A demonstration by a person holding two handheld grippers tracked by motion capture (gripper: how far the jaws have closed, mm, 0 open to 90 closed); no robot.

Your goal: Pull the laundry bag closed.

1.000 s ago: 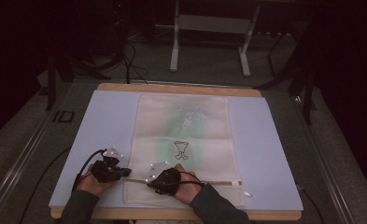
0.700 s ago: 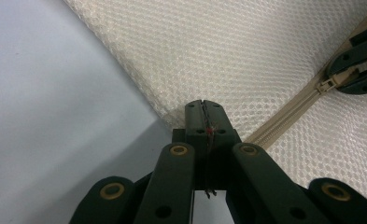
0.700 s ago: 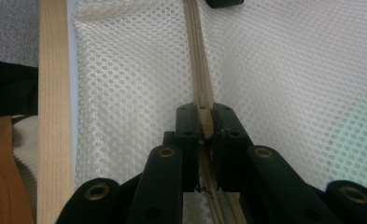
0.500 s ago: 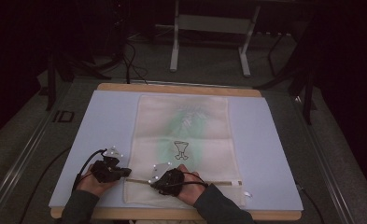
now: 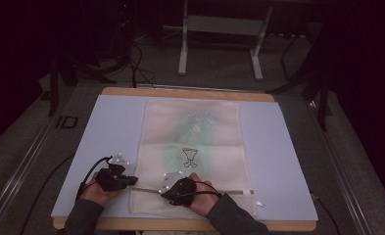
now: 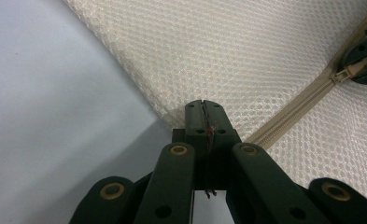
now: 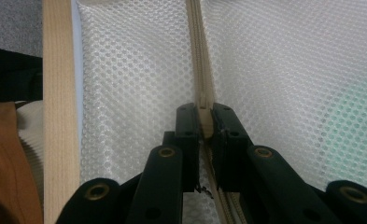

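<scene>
A cream mesh bag (image 5: 195, 142) with a green print and a black goblet drawing lies flat on the pale blue mat (image 5: 288, 161). Its zipper (image 5: 229, 191) runs across the near end. My left gripper (image 5: 132, 183) is shut on the bag's left edge by the zipper end (image 6: 204, 112), where the mesh (image 6: 246, 56) meets the mat. My right gripper (image 5: 164, 191) points left along the zipper and is shut on the zipper pull (image 7: 204, 114). The left gripper view shows the same pull (image 6: 347, 72) held at the upper right.
The table's wooden front edge (image 7: 57, 93) runs just beside the bag's near hem. A white tag (image 5: 258, 203) lies at the bag's near right corner. Metal stand legs (image 5: 182, 49) and cables sit on the floor behind the table.
My right gripper has crept slightly to the right along the zipper with the pull. The left gripper has stayed put on the bag's edge.
</scene>
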